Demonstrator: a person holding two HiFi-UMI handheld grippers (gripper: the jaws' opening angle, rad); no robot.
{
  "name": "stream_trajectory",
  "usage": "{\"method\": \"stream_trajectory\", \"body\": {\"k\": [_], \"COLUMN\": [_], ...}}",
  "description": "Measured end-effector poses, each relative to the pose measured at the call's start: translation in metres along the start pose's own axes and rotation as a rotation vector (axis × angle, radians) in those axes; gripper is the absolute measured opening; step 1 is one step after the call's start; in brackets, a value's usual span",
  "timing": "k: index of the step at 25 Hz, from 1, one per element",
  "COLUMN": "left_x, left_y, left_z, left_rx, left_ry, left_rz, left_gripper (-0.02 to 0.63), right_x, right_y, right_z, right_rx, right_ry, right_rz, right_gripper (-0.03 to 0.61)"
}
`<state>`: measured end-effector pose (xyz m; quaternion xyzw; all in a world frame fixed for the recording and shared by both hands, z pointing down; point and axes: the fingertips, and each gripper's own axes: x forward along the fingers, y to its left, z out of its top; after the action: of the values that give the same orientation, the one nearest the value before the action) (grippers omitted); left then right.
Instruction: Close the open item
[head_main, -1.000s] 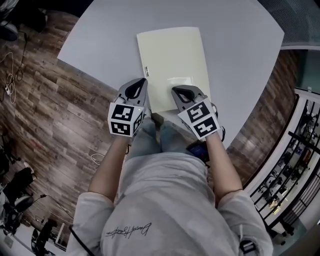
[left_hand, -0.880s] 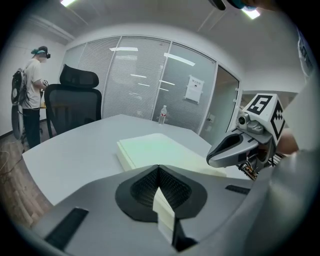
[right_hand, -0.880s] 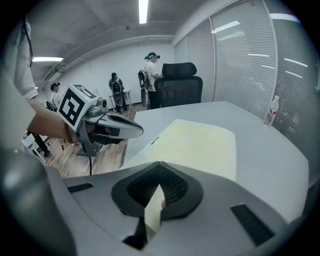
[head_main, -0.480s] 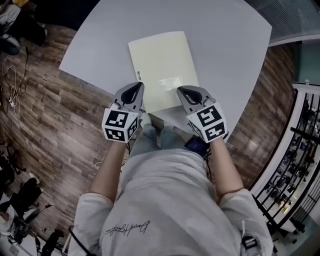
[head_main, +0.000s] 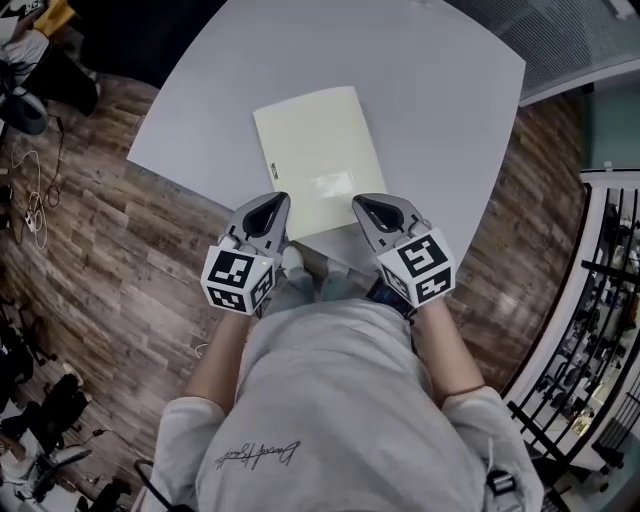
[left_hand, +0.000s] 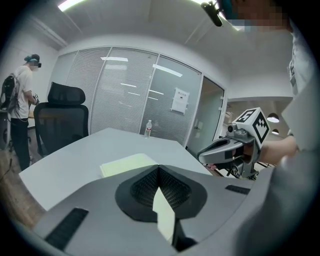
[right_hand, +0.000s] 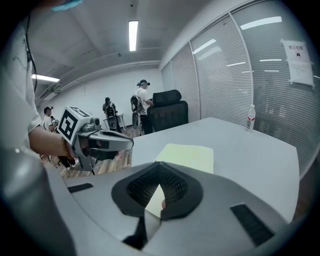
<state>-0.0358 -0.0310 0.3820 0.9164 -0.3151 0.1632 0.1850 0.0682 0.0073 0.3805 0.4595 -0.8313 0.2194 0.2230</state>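
A pale yellow folder (head_main: 315, 160) lies shut and flat on the grey table (head_main: 430, 100). My left gripper (head_main: 270, 205) hovers at the folder's near left corner, jaws together with nothing in them. My right gripper (head_main: 368, 208) hangs at the near right corner, also shut and empty. Both are close to the person's body, over the table's near edge. In the left gripper view the folder (left_hand: 127, 164) shows beyond the jaws, with the right gripper (left_hand: 220, 147) off to the right. In the right gripper view the folder (right_hand: 187, 152) lies ahead and the left gripper (right_hand: 112, 141) is at the left.
A water bottle (left_hand: 148, 128) stands at the table's far edge. A black office chair (left_hand: 62, 120) is beside the table, and people stand behind it (right_hand: 142, 102). Wood floor (head_main: 110, 250) with cables surrounds the table. A railing (head_main: 600, 320) runs at the right.
Both grippers have drawn back toward the body, from over the folder's near part to its near corners. The folder stays shut and flat.
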Motion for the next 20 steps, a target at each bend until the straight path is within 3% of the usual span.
{"method": "stream_trajectory", "body": {"k": [7, 20], "left_x": [-0.010, -0.009], "left_y": [-0.004, -0.011], "left_z": [0.008, 0.016], "left_rx": [0.042, 0.045], "left_ry": [-0.005, -0.027], "left_rz": [0.010, 0.008], "left_gripper": [0.009, 0.009], "right_x": [-0.010, -0.007], "right_y": [0.001, 0.002], "right_z": [0.005, 0.012], "right_rx": [0.015, 0.005], "right_ry": [-0.032, -0.050], "right_rz": [0.004, 0.012], "right_gripper": [0.014, 0.012]}}
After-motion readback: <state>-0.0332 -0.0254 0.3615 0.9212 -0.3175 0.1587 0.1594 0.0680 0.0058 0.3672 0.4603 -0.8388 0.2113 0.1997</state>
